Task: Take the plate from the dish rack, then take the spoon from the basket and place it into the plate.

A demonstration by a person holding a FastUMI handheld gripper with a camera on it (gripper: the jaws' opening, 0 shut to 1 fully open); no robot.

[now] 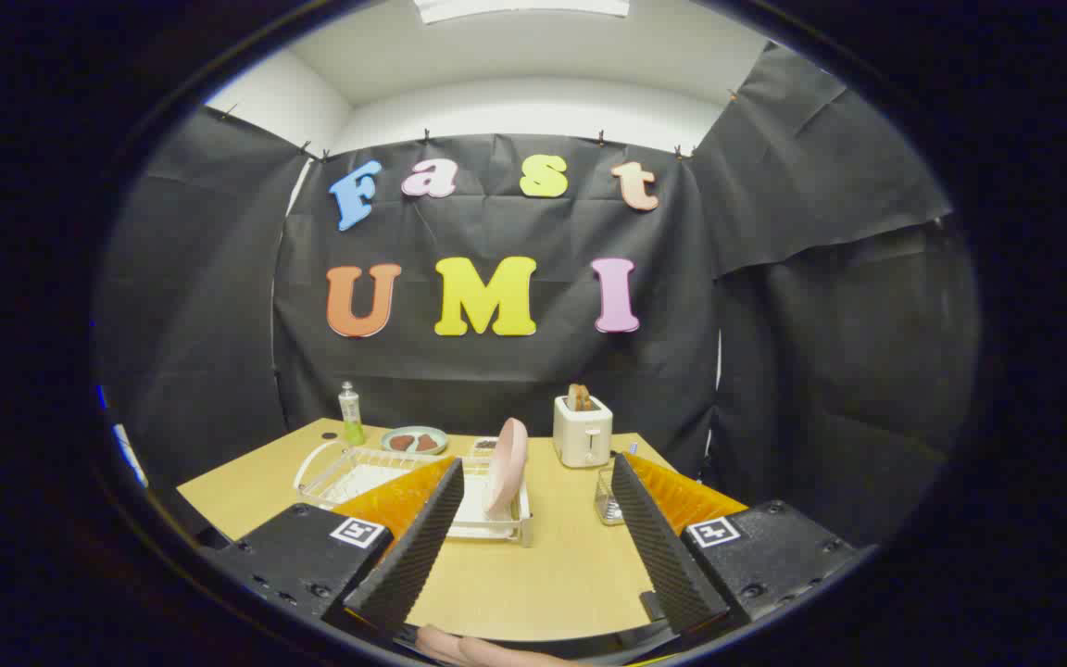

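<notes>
A pink plate (507,465) stands on edge in the white wire dish rack (376,474) on the wooden table, just ahead of my fingers and slightly left of the gap's middle. My gripper (533,472) is open, held above the table's near part, with nothing between its fingers. The left fingertip (445,482) overlaps the rack in the view. A small clear wire basket (608,498) sits beside the right finger (631,486), partly hidden by it; I cannot make out the spoon in it.
A white toaster (583,432) with toast in it stands behind the rack to the right. A green-tinted bottle (350,414) and a pale green dish (414,440) with brown pieces sit at the table's back. Bare tabletop (533,574) lies between the fingers.
</notes>
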